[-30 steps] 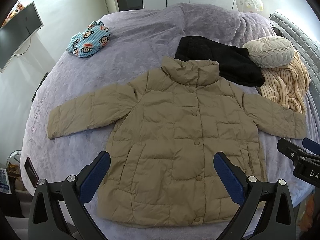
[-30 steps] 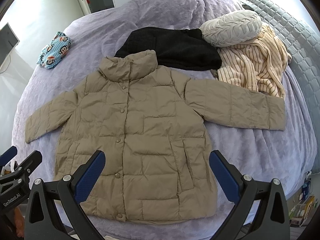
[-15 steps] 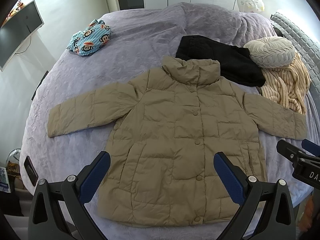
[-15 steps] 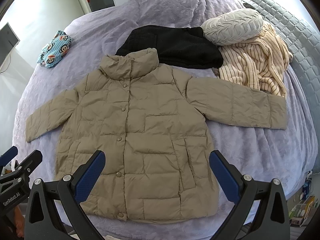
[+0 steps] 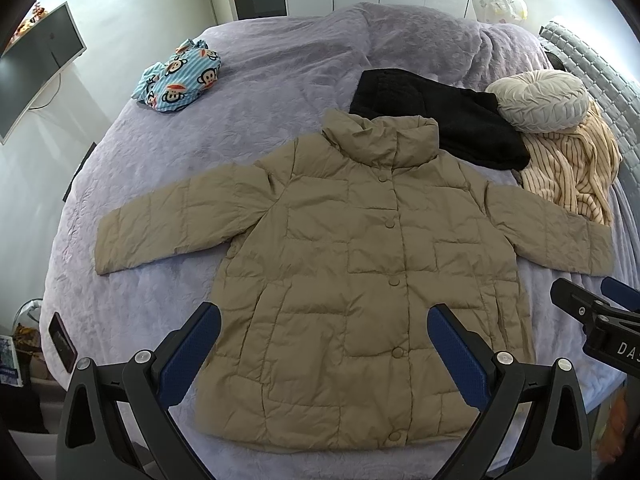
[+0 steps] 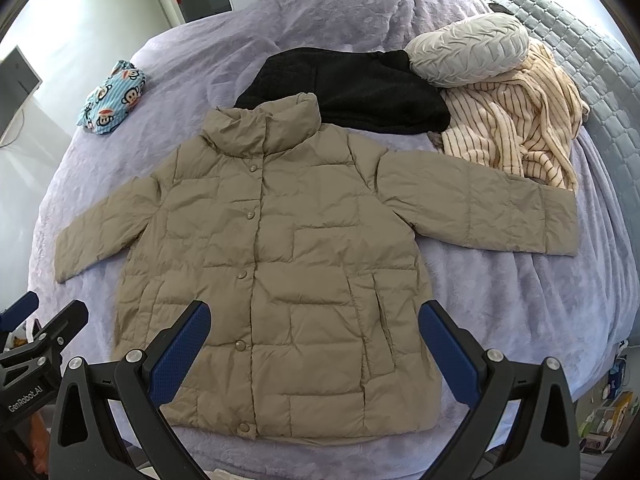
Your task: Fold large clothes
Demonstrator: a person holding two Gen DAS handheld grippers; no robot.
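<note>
A khaki puffer jacket (image 5: 360, 264) (image 6: 280, 256) lies flat on the lilac bed, front up, snaps closed, collar toward the far side and both sleeves spread out. My left gripper (image 5: 324, 340) hovers open above the jacket's lower hem area, holding nothing. My right gripper (image 6: 314, 338) is likewise open above the lower half of the jacket, empty. Each gripper shows at the edge of the other's view: the right gripper (image 5: 592, 320) beside the right sleeve, the left gripper (image 6: 36, 328) below the left sleeve.
Behind the collar lies a black garment (image 5: 436, 120). A striped cream robe (image 5: 572, 172) and a round grey cushion (image 5: 540, 100) sit at the far right. A blue cartoon-print garment (image 5: 180, 80) is far left. A dark phone (image 5: 62, 340) lies near the bed's left edge.
Both views have shifted slightly, so the jacket sits a little higher in frame. The jacket itself has not moved and both grippers stay open.
</note>
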